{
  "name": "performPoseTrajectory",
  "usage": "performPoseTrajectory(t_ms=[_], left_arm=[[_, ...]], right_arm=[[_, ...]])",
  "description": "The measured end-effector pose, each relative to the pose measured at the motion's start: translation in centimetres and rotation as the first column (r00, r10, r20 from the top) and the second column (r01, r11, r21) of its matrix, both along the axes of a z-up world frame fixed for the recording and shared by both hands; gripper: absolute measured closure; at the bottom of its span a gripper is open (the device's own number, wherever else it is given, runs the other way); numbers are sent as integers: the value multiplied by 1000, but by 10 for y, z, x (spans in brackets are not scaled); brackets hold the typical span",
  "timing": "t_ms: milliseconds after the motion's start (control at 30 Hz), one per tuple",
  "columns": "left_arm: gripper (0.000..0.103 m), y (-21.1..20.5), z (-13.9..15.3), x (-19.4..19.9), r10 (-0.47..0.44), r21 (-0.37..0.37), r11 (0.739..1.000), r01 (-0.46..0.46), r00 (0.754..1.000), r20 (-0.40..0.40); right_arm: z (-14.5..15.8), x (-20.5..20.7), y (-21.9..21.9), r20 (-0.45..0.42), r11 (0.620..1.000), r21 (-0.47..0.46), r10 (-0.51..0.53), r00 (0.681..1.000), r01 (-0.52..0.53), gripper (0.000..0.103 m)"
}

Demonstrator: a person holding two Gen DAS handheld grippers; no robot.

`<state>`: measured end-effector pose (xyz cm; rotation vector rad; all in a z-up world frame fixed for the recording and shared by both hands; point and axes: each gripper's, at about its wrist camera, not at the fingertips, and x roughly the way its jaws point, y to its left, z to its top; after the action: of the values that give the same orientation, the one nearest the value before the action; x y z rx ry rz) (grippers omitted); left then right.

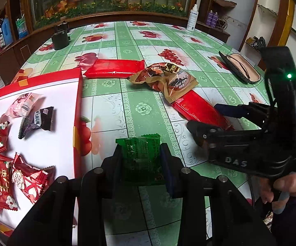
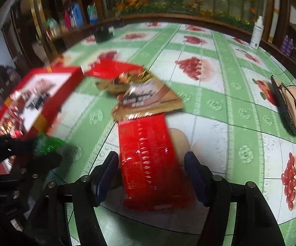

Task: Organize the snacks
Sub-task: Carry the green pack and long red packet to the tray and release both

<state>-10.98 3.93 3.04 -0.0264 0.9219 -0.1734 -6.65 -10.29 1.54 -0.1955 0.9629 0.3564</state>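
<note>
Left claw point(image 1: 140, 160): narrow, pads clamped on a green snack packet point(image 1: 140, 155), carried just above the counter point(image 1: 127, 94) right beside the red tray's right wall. Right claw point(image 2: 151, 176): about half open, fingers straddling the near end of a long red wafer pack point(image 2: 148, 160) lying flat on the counter; pads not touching it, gap on both sides. No earlier frame to compare.

Red tray point(image 1: 79, 106), white floor, sits at the counter's left edge. Inside: pink packet point(image 1: 25, 103), black packet point(image 1: 38, 123), several red jujube candy packets point(image 1: 0, 174) toward the near left corner.

Mid-counter: brown-gold snack bag point(image 1: 164, 78) overlaps the far end of the long red wafer pack. A second red wafer pack point(image 1: 113, 68) lies just beyond the bag, near the tray's far right corner.

Right edge: open glasses case point(image 1: 239, 66), well apart from the snacks. Far edge: white spray bottle point(image 1: 192, 18) toward the right corner, black cylindrical container point(image 1: 60, 38) toward the left corner.

Person's hand point(image 1: 279, 188) grips the right claw's handle in the left wrist view. Right wrist view is motion-blurred on its left side.
</note>
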Motion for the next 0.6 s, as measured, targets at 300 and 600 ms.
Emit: performPoseTrajectory(t_ms=[300,600], left_arm=[[71,2,8,-5,21,62,998,-24,999,49],[71,3,14,-9,30,101,994,-39,996,88]], right_arm=[[2,1,2,-5,1000,-15,-11,1000,11,52],[3,-7,-4,-27,1000,-20,-11,1000,10,55]])
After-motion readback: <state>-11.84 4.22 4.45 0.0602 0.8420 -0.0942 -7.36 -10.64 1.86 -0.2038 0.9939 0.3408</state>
